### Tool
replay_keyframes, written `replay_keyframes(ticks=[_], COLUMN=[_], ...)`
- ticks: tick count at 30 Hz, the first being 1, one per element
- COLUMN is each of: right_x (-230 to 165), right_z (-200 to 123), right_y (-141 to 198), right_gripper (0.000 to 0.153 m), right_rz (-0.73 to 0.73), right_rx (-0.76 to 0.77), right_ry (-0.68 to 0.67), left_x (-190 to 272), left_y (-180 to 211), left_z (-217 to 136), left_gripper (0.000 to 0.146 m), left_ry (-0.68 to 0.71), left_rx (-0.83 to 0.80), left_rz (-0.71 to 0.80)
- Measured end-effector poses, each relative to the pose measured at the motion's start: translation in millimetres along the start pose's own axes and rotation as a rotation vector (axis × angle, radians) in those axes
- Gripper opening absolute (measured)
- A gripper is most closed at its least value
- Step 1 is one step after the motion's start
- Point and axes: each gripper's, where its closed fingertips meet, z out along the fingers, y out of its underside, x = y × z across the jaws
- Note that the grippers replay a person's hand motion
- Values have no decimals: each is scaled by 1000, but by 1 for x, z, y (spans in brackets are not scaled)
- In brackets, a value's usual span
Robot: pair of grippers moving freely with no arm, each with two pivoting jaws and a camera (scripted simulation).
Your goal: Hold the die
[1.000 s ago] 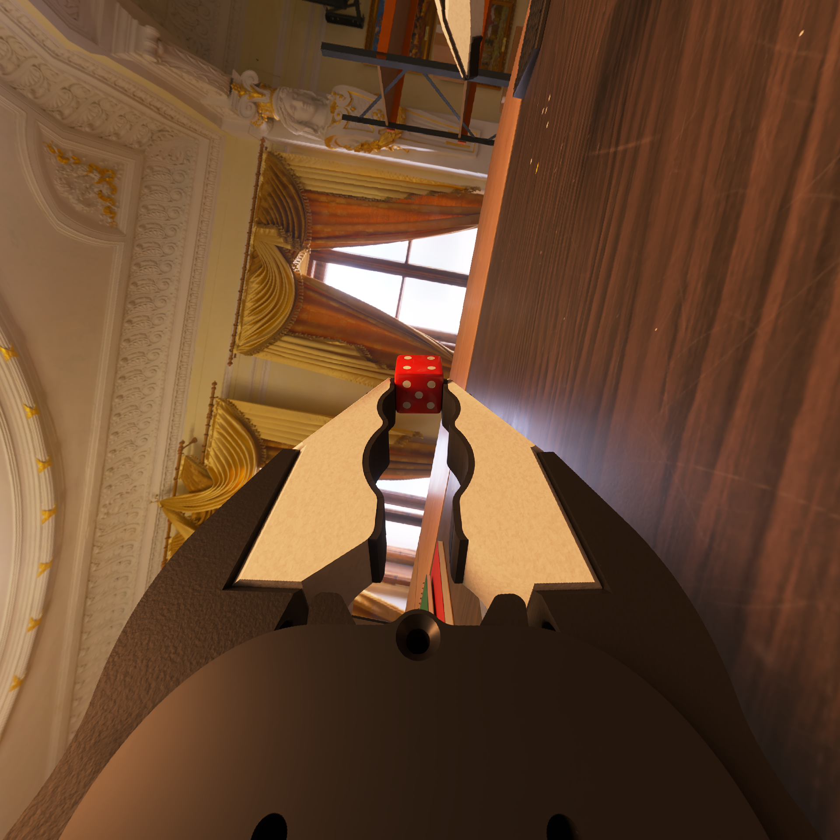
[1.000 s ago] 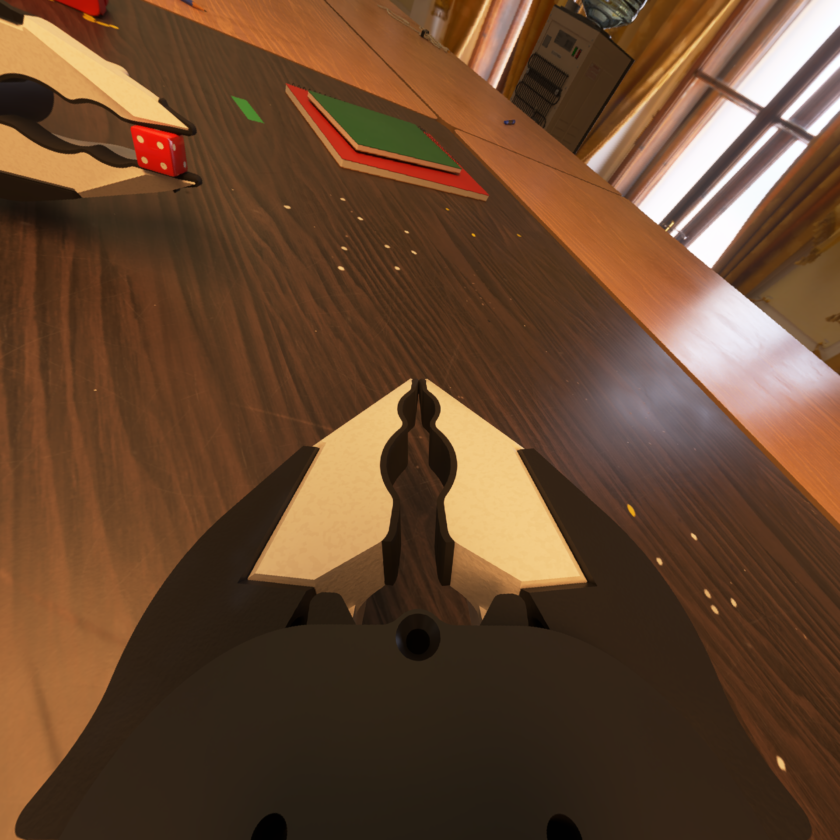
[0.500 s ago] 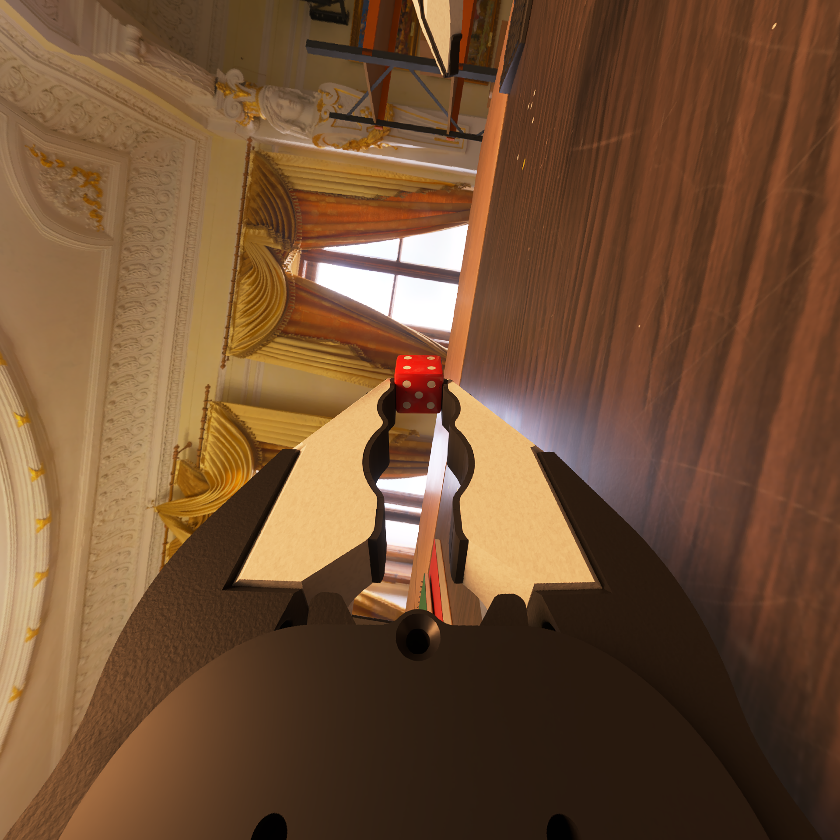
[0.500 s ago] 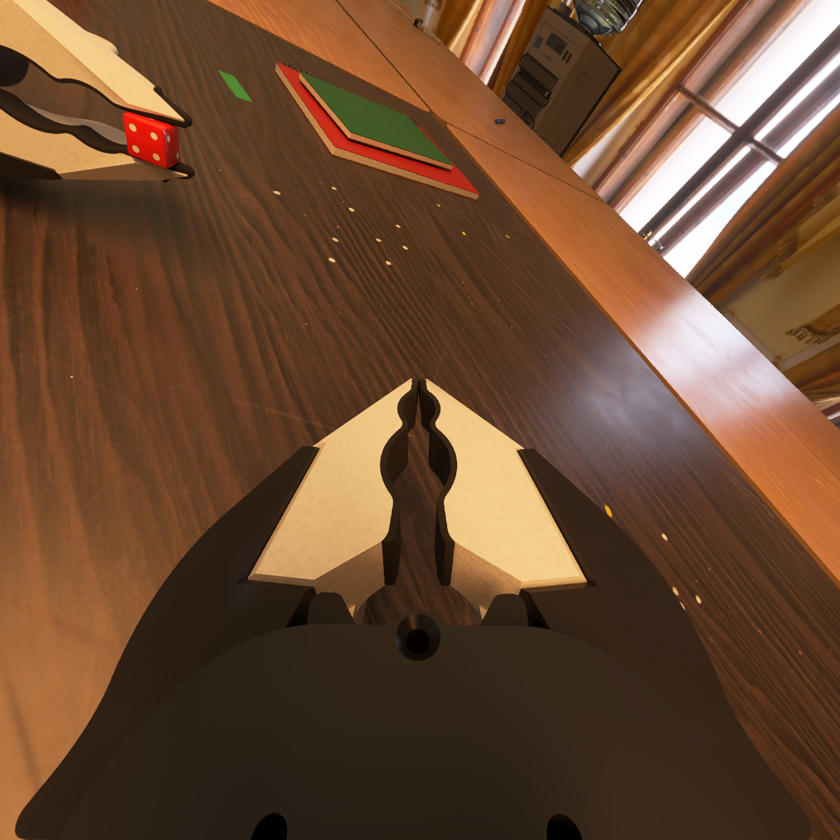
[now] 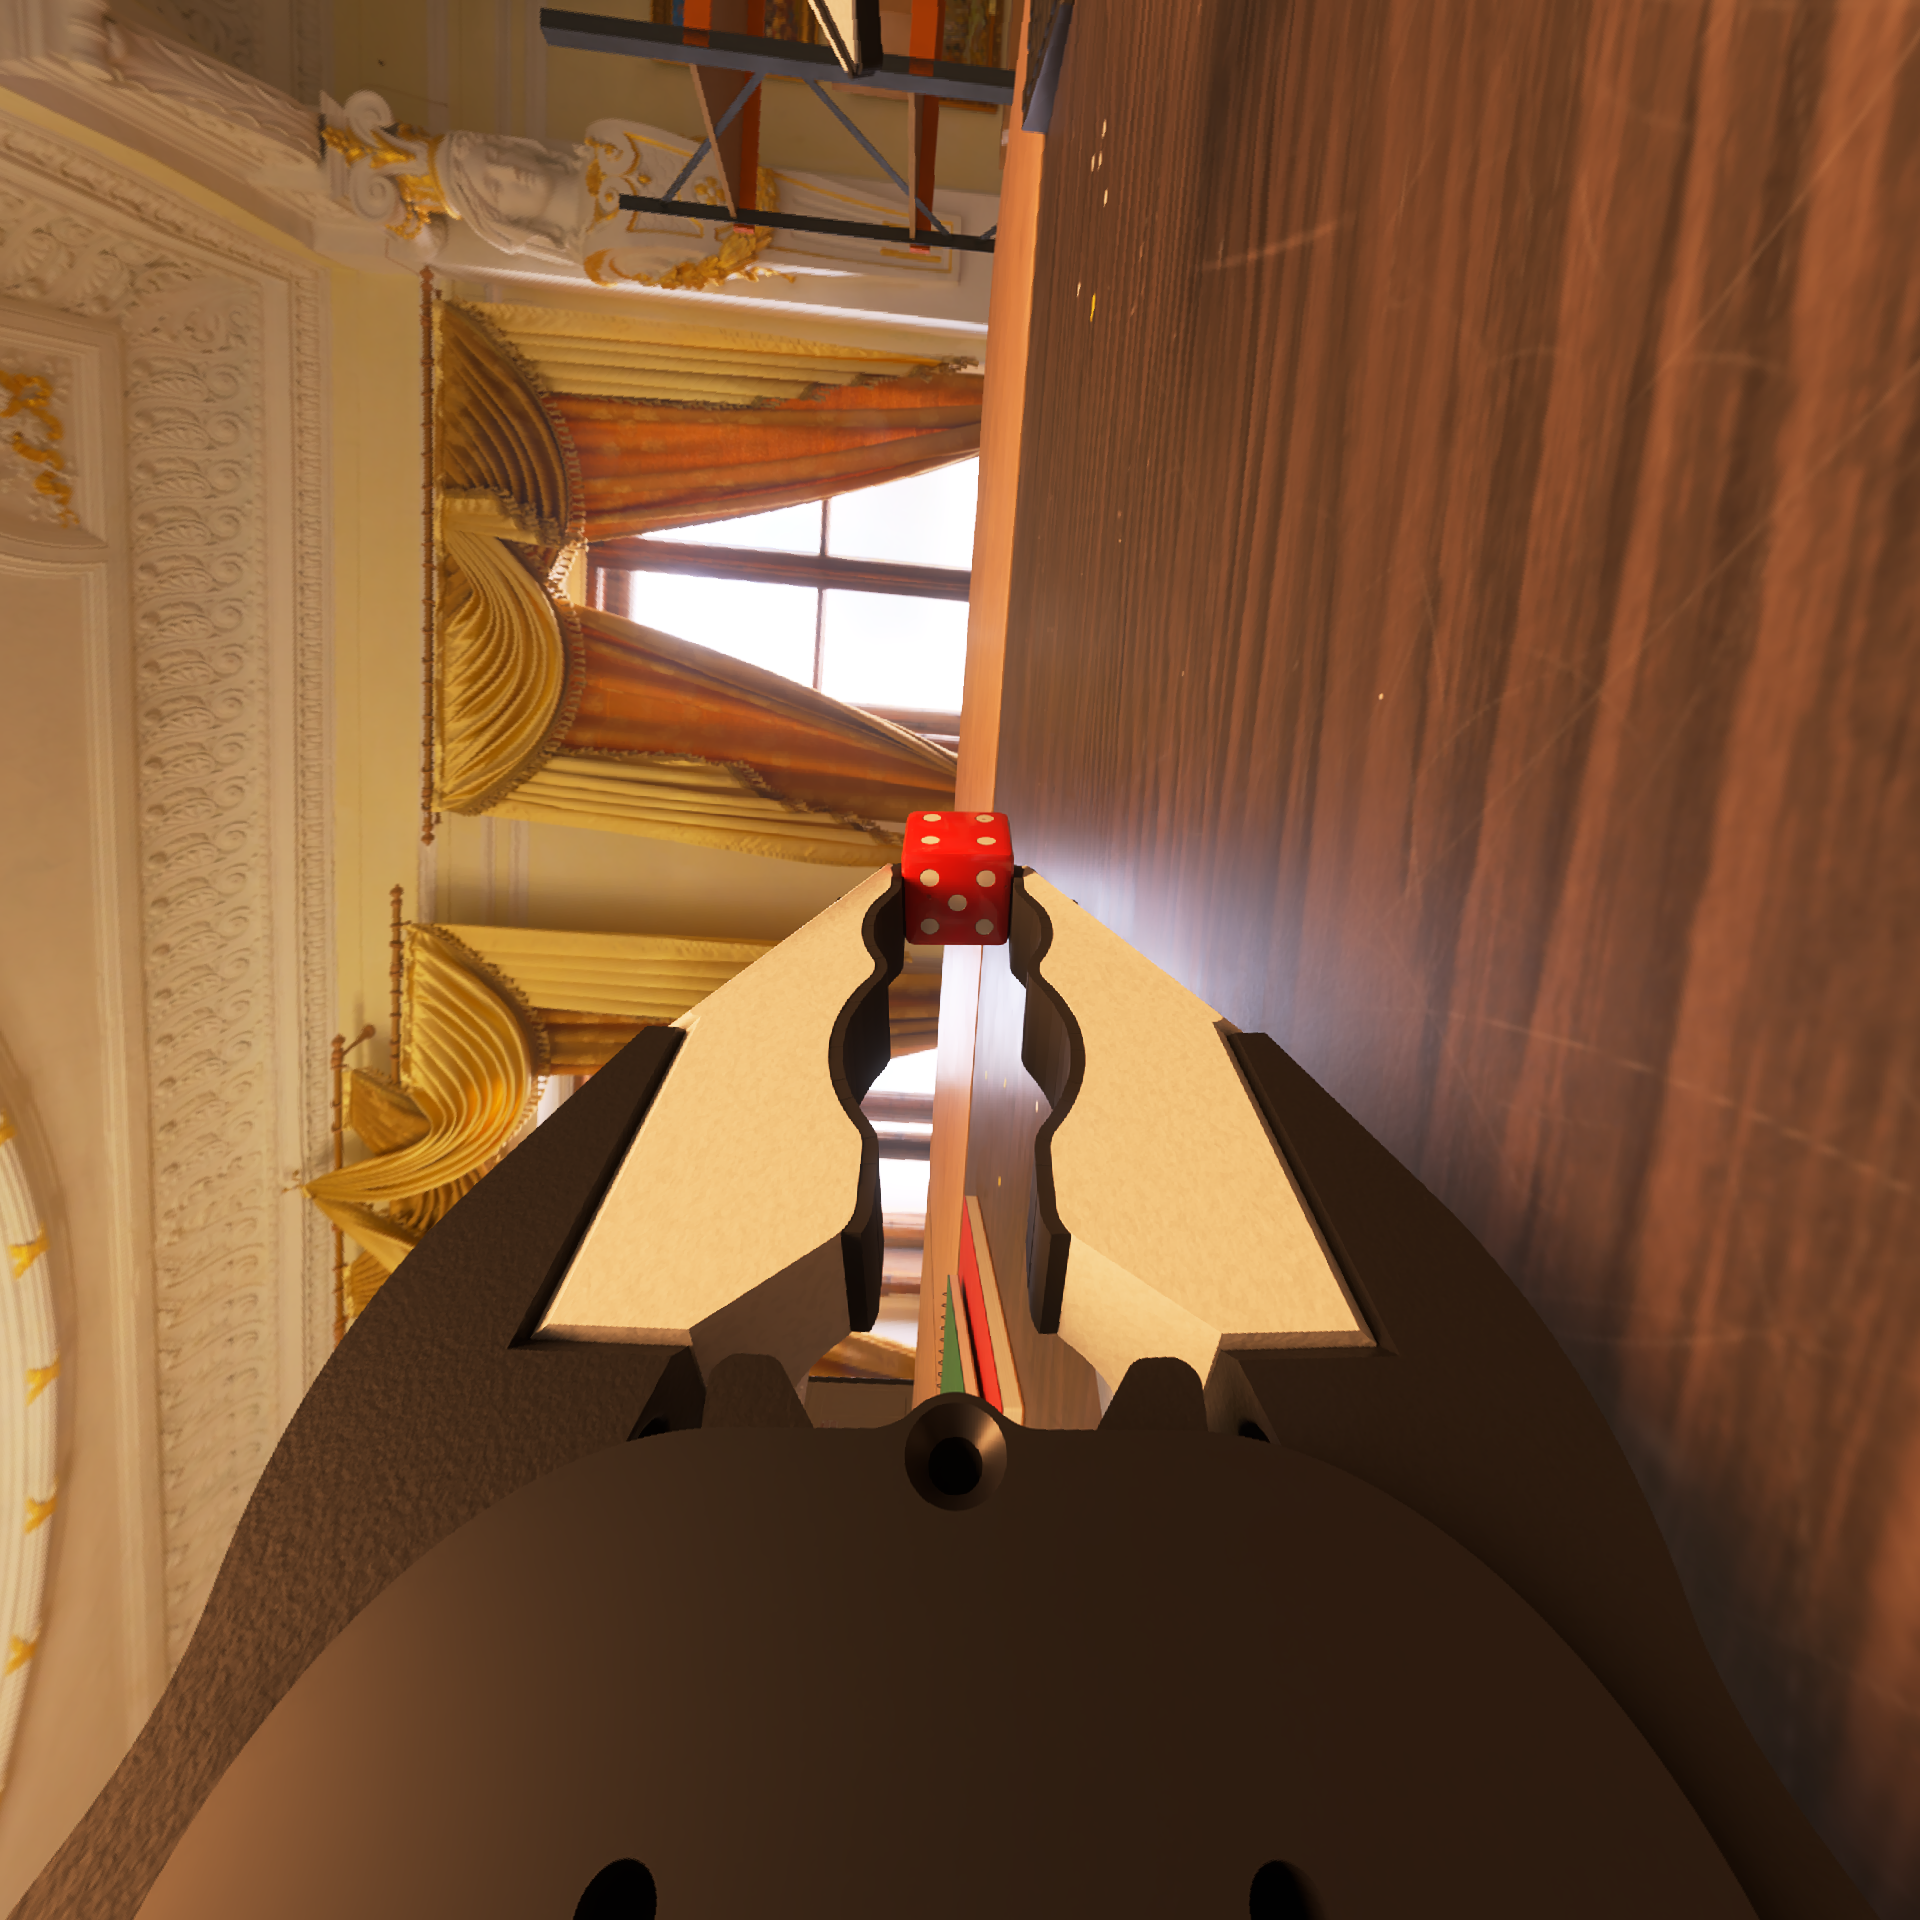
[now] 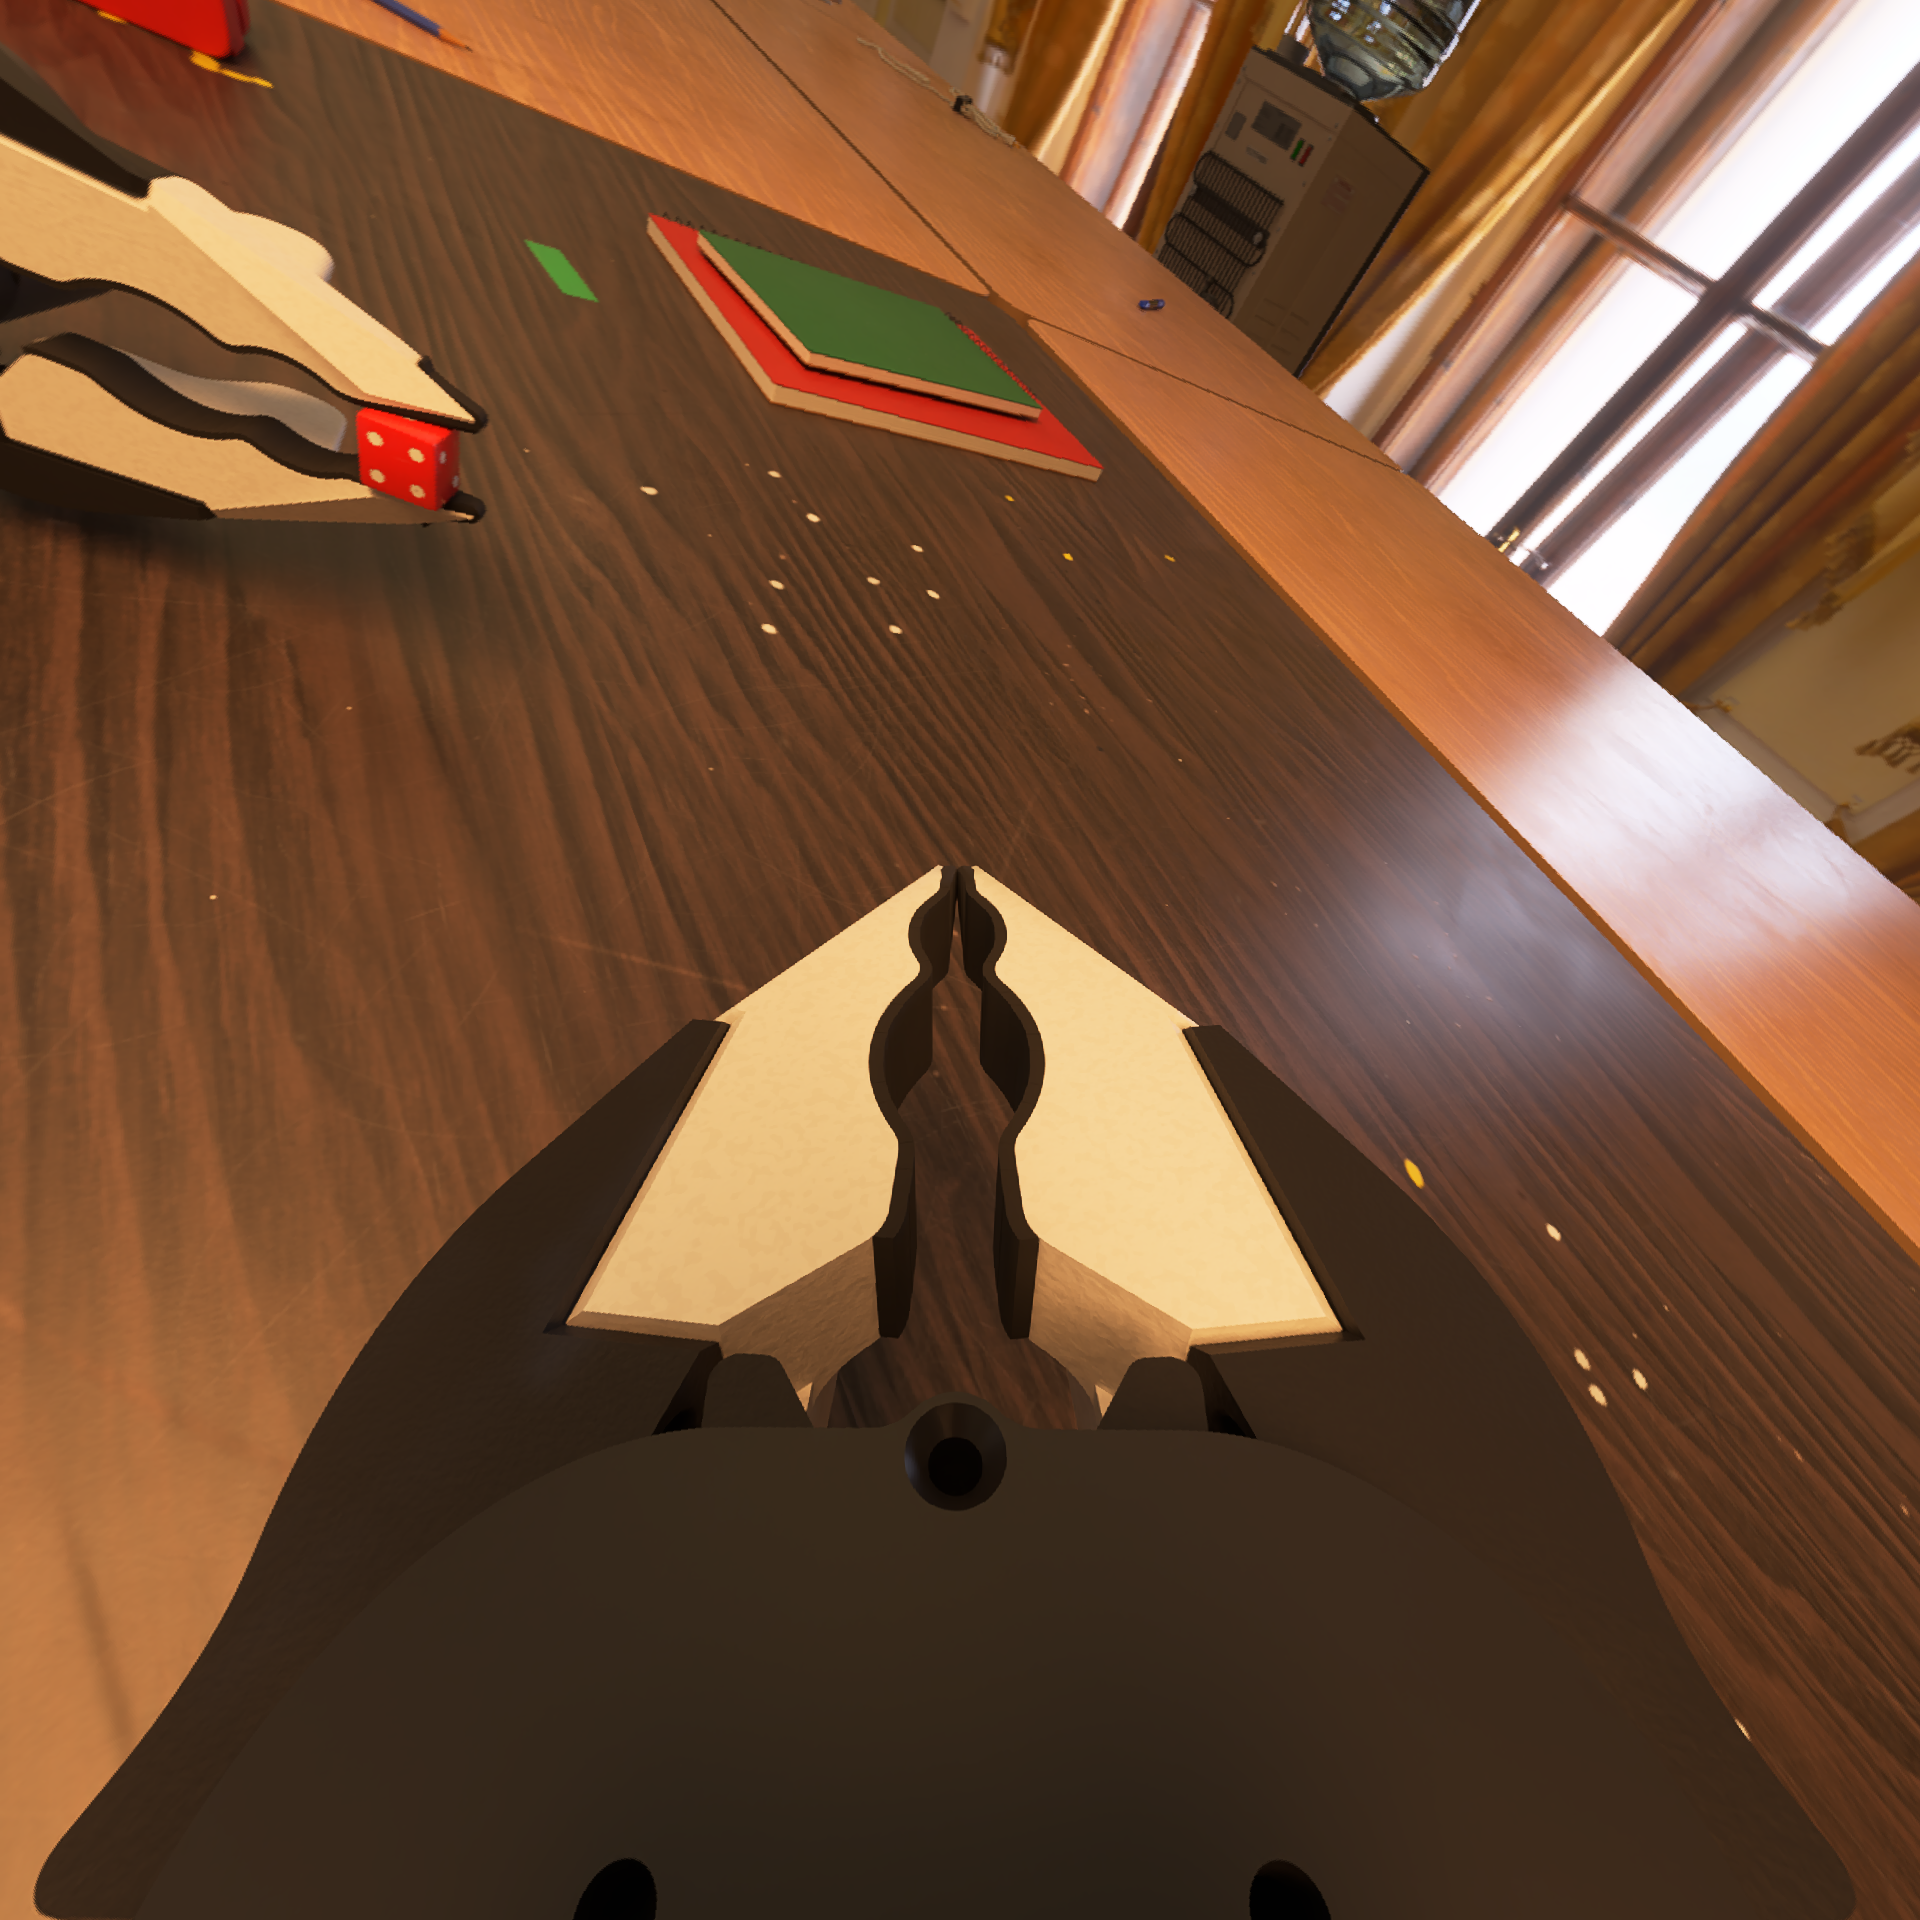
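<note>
A red die (image 5: 957, 878) with white pips sits clamped between the tips of my left gripper (image 5: 957, 883), which is rolled on its side and held above the dark wooden table (image 5: 1455, 727). The same die (image 6: 407, 459) and left gripper (image 6: 457, 465) show at the upper left of the right wrist view, clear of the table. My right gripper (image 6: 955, 878) is shut and empty, low over the table (image 6: 520, 831), well to the right of and nearer than the die.
A green board on a red board (image 6: 873, 332) lies on the table beyond the die, with a small green patch (image 6: 561, 270) beside it. A lighter wooden table (image 6: 1558, 675) adjoins on the right. A water cooler (image 6: 1288, 197) stands by the curtained windows.
The left gripper keeps its hold on the die, which has shifted right and lower in the right wrist view. The right gripper's view has swung slightly; it stays shut.
</note>
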Motion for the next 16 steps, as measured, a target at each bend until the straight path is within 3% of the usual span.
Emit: replay_keyframes(ticks=[16], right_x=[23], right_z=[-24], right_y=[-10], right_gripper=[0], right_rz=[80], right_rx=[63], right_ry=[-11], left_x=[21], left_y=[5], left_z=[8], left_gripper=[19], left_ry=[175], left_rx=[-115], left_rz=[36])
